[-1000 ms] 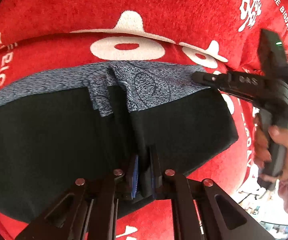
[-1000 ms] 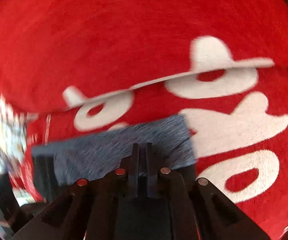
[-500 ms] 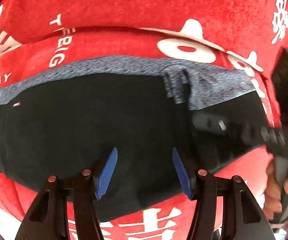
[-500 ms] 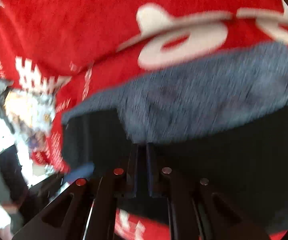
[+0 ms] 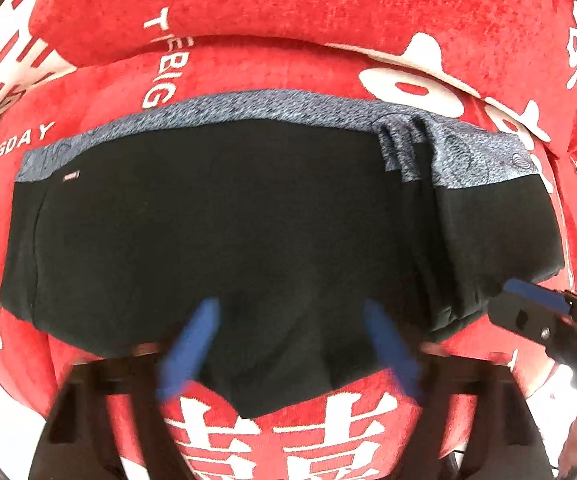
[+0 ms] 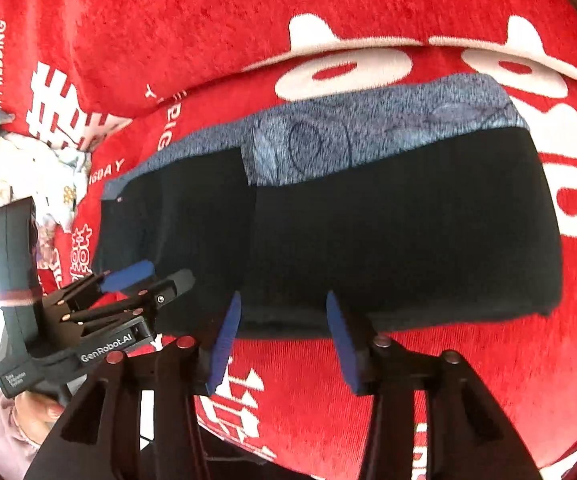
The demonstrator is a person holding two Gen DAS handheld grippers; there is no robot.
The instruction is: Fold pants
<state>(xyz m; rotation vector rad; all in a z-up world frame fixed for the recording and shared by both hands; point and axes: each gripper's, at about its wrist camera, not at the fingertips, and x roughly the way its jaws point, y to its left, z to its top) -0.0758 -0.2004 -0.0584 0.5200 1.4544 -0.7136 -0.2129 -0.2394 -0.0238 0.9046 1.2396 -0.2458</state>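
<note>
We see the pants [image 5: 272,220] folded into a block mid-frame on the red cover [image 5: 288,8], left gripper [image 5: 292,344] and right gripper [image 6: 282,332] just spread, empty, likely only tidying left.

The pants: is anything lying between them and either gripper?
Nothing visible. The pants lie folded on the red cover, bare on top. The left gripper and right gripper, jaws just opened, stand at their near edge.
</note>
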